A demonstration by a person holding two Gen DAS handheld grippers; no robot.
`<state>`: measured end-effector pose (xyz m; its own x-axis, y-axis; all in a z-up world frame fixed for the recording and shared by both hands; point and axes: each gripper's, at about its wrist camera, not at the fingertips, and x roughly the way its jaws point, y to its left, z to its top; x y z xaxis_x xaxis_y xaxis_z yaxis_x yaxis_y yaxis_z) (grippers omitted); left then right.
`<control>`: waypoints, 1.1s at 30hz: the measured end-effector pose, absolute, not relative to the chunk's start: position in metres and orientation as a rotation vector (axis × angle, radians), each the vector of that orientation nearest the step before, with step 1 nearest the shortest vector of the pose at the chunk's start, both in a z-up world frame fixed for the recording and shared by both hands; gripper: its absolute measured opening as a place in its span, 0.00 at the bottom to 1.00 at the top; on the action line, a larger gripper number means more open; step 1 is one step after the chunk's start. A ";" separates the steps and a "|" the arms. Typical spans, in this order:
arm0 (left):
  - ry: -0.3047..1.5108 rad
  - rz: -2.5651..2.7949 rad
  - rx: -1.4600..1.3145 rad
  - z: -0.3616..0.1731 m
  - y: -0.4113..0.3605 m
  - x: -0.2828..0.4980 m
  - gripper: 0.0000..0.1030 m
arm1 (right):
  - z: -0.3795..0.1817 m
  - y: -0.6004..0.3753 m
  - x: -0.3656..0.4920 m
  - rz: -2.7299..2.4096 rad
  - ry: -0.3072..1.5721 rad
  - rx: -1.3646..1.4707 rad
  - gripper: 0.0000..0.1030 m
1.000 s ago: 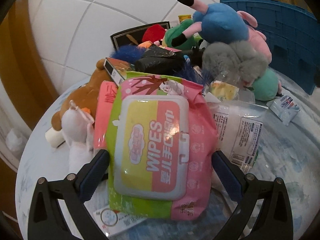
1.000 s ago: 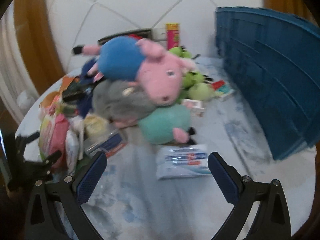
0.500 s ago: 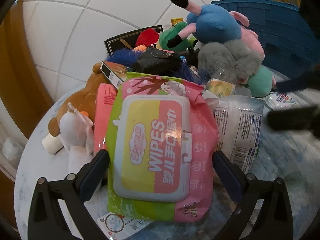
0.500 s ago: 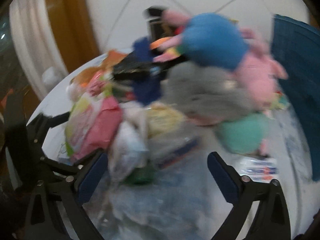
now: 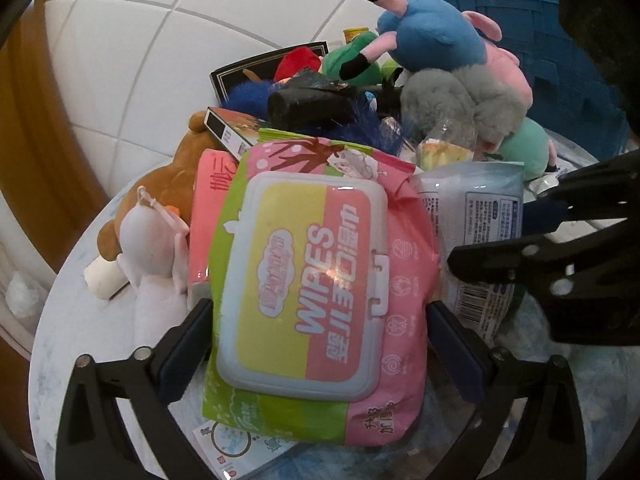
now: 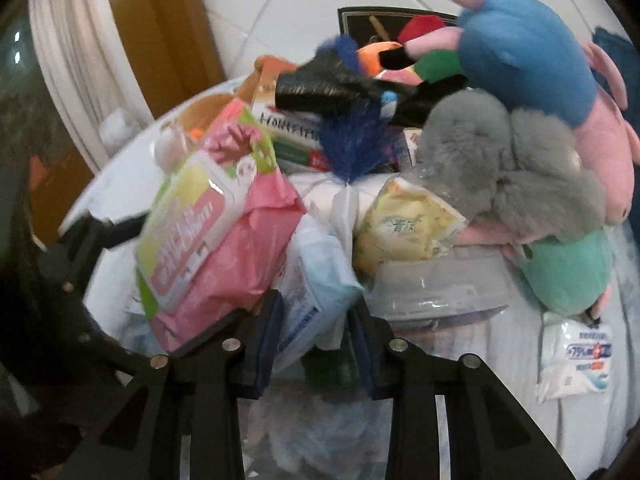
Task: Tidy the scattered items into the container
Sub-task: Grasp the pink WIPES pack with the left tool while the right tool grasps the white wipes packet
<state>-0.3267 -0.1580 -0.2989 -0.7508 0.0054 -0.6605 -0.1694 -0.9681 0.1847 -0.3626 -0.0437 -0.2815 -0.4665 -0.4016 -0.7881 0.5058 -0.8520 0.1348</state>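
A pink and green wipes pack lies tilted on the pile, between the fingers of my left gripper. That gripper is spread wide and open, one finger along each side of the pack. My right gripper is shut on a white and pale-blue plastic packet just right of the wipes. In the left wrist view, the right gripper reaches in from the right onto that packet. The blue container stands behind the pile at the right.
A heap covers the round white table: a blue and pink pig plush, a grey plush, a mint plush, a brown bear, boxes and a black roll. A small tissue pack lies alone at the right.
My right gripper swung left from the small tissue pack to the white packet beside the wipes and shut on it. The left gripper stayed around the wipes pack.
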 end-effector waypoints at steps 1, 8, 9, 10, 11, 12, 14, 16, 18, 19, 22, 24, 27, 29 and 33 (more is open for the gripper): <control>0.340 2.828 -1.061 -0.297 -0.160 -0.325 0.80 | -0.279 -0.040 -0.363 -2.303 0.138 1.202 0.24; 0.339 2.826 -1.057 -0.293 -0.163 -0.310 0.73 | -0.262 -0.018 -0.352 -2.326 0.106 1.186 0.19; 0.331 2.826 -1.058 -0.293 -0.164 -0.308 0.73 | -0.260 -0.016 -0.351 -2.329 0.109 1.184 0.19; 0.333 2.826 -1.056 -0.292 -0.164 -0.305 0.73 | -0.257 -0.013 -0.349 -2.332 0.111 1.183 0.18; 0.330 2.822 -1.052 -0.291 -0.164 -0.301 0.73 | -0.255 -0.010 -0.348 -2.335 0.112 1.182 0.18; 0.326 2.819 -1.052 -0.290 -0.165 -0.298 0.73 | -0.253 -0.007 -0.345 -2.342 0.117 1.180 0.18; 0.309 2.806 -1.054 -0.288 -0.165 -0.292 0.73 | -0.250 0.000 -0.340 -2.348 0.109 1.189 0.18; 0.302 2.793 -1.056 -0.284 -0.164 -0.284 0.73 | -0.248 0.003 -0.337 -2.346 0.112 1.202 0.18; 0.304 2.786 -1.046 -0.282 -0.162 -0.278 0.73 | -0.249 0.006 -0.333 -2.334 0.132 1.237 0.18; 0.299 2.785 -1.040 -0.280 -0.161 -0.275 0.73 | -0.252 0.010 -0.329 -2.328 0.133 1.258 0.18; 0.275 2.776 -1.017 -0.274 -0.158 -0.270 0.73 | -0.262 0.025 -0.319 -2.314 0.127 1.315 0.19; 0.278 2.770 -1.003 -0.272 -0.155 -0.269 0.73 | -0.268 0.029 -0.317 -2.313 0.127 1.329 0.22; 0.284 2.760 -1.000 -0.271 -0.150 -0.271 0.73 | -0.272 0.035 -0.320 -2.330 0.097 1.334 0.46; 0.289 2.753 -1.001 -0.272 -0.148 -0.271 0.73 | -0.272 0.038 -0.321 -2.336 0.091 1.328 0.47; 0.290 2.750 -1.010 -0.274 -0.147 -0.270 0.73 | -0.265 0.038 -0.318 -2.347 0.095 1.308 0.35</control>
<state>-0.2697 -0.1472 -0.2743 -0.7475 0.1165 -0.6539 -0.2503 -0.9613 0.1150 -0.3183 0.0384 -0.2646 -0.4494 -0.3499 -0.8220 0.4151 -0.8965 0.1546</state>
